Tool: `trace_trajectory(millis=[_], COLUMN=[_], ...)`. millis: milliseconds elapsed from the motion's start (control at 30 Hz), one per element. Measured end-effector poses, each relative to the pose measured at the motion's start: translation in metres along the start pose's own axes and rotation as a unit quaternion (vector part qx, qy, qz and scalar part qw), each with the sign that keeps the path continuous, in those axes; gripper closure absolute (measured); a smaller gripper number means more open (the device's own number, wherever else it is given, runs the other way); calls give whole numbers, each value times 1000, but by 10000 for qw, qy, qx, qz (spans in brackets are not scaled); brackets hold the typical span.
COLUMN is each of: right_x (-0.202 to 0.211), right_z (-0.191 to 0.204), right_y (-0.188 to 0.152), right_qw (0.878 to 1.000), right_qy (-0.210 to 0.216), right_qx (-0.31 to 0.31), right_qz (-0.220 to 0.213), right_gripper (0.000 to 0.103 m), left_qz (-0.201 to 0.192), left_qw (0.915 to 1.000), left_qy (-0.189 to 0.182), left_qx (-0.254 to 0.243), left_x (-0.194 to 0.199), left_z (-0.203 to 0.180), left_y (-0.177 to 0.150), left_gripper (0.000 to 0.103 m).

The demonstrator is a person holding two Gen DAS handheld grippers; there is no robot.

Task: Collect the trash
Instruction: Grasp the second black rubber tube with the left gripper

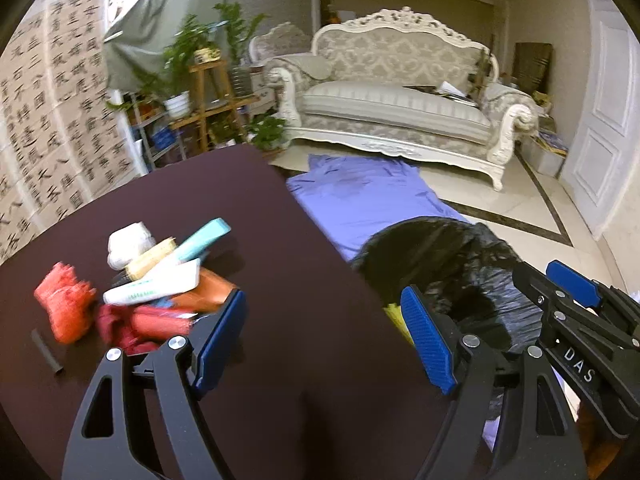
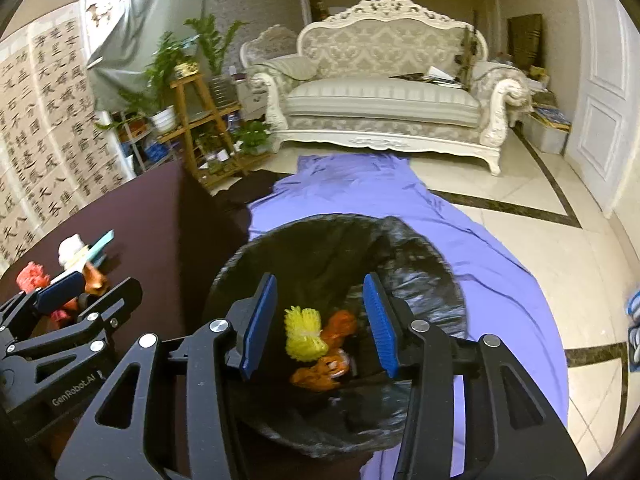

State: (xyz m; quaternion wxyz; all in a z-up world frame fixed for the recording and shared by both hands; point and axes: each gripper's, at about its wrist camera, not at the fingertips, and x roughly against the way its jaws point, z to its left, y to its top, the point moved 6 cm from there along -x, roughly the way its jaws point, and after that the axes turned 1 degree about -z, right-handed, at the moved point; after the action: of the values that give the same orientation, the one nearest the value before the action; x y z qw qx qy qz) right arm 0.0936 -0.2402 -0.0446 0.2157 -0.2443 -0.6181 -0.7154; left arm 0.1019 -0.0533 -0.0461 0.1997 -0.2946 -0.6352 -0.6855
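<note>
A pile of trash lies on the dark table [image 1: 280, 220]: a white crumpled tissue [image 1: 128, 242], a teal tube [image 1: 204, 240], a white tube [image 1: 156, 286], red foam nets [image 1: 64, 300] and an orange wrapper [image 1: 208, 292]. My left gripper [image 1: 324, 336] is open above the table just right of the pile, with nothing between its pads. My right gripper [image 2: 320, 316] is open over the bin lined with a black bag [image 2: 400, 240]. Inside the bin lie a yellow foam net [image 2: 304, 334] and orange wrappers [image 2: 320, 372]; the pads touch neither.
A small black tube [image 1: 46, 350] lies alone at the table's left. A purple cloth [image 2: 360, 192] is spread on the tiled floor under the bin. Behind it are a cream sofa [image 2: 384, 100], a wooden plant stand [image 2: 200, 120] and a white door [image 2: 600, 100].
</note>
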Motion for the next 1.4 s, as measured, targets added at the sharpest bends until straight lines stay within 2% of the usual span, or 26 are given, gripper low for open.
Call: trace_trajectory(millis=[333, 633, 867, 1033, 1233, 1400], right_x=[5, 13, 13, 11, 8, 7], right_z=[79, 146, 171, 178, 183, 187], right_y=[-11, -22, -26, -26, -26, -28], right_qw=[9965, 9888, 9850, 9844, 9838, 9827], right_qy=[651, 1095, 1229, 1249, 1256, 1305], right_qx=[519, 996, 1177, 1205, 1235, 1261], right_qz=[120, 213, 268, 304, 332, 356], right_gripper=[58, 58, 57, 57, 56, 56], left_qz=[106, 234, 348, 523, 910, 929], left_qw=[9958, 9878, 9777, 9709, 9626, 9635], left_qy=[761, 1198, 1507, 1631, 1533, 1599], left_qx=[502, 971, 1421, 1672, 2038, 1937], left_x=[26, 41, 41, 26, 15, 26], left_z=[82, 146, 197, 226, 248, 254], left_y=[-27, -53, -61, -59, -73, -84], left_gripper=[26, 26, 26, 26, 26, 28])
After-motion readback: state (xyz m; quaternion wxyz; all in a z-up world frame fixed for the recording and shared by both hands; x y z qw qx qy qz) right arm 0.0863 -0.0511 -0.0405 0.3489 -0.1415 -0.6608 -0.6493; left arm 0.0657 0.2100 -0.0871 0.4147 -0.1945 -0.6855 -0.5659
